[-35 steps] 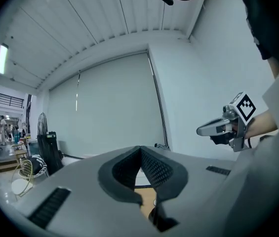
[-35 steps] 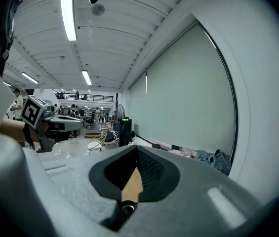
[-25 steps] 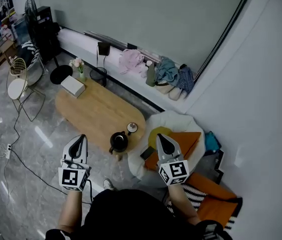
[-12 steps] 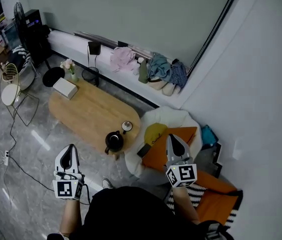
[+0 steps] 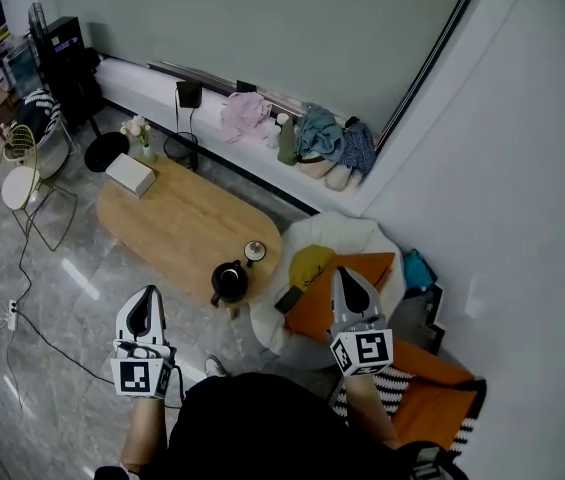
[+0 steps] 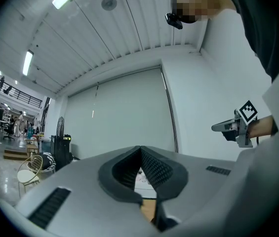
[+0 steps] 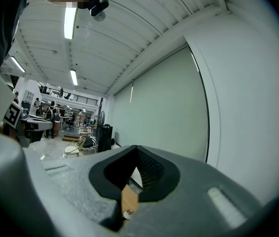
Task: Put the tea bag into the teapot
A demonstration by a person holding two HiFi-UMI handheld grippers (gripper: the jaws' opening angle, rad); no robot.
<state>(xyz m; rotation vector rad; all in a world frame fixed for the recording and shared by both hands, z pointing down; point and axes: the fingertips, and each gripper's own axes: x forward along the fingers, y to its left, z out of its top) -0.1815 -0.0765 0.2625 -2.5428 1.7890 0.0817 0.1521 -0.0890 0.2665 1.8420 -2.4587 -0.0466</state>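
Grey left gripper (image 5: pixel 146 296) and right gripper (image 5: pixel 344 276): jaws together, empty, raised well apart from round black teapot (image 5: pixel 230 281) on oval wooden table (image 5: pixel 167 218); likely a standing-off posture. Tea bag not discernible.

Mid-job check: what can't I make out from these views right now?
Tea bag: not identifiable anywhere; in the head view the table is far and things on it tiny.
Teapot: head view, too small to tell if its lid is on; the round item beside it could be lid or cup.
Left tool and right tool views: aimed at wall and ceiling, their own bodies hide the table.
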